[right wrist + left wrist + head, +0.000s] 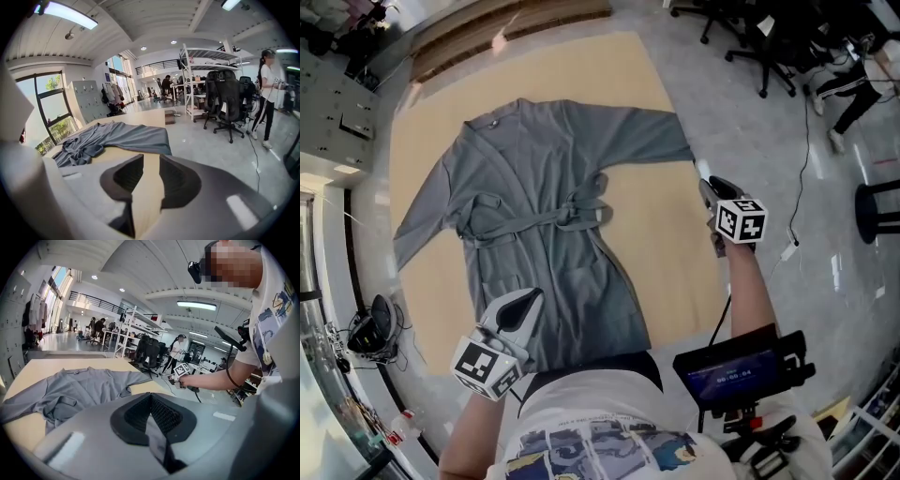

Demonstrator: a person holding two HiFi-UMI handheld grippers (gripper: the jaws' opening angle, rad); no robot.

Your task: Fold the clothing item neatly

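Left gripper [528,298] fingers closed; right gripper [710,184] fingers parted; soft grey robe [546,187] spread flat.

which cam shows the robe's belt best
Head view: it looks down on the whole belt tied across the robe. The left gripper view shows the belt low and foreshortened; the right gripper view shows the belt as a bunched lump.

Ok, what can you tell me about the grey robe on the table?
The robe is grey, of soft-looking cloth, spread front up on the tan table. Its collar lies at the far end, its hem nearest the person. Both sleeves stretch outward, and a matching belt is tied at the waist. It is not yet folded.
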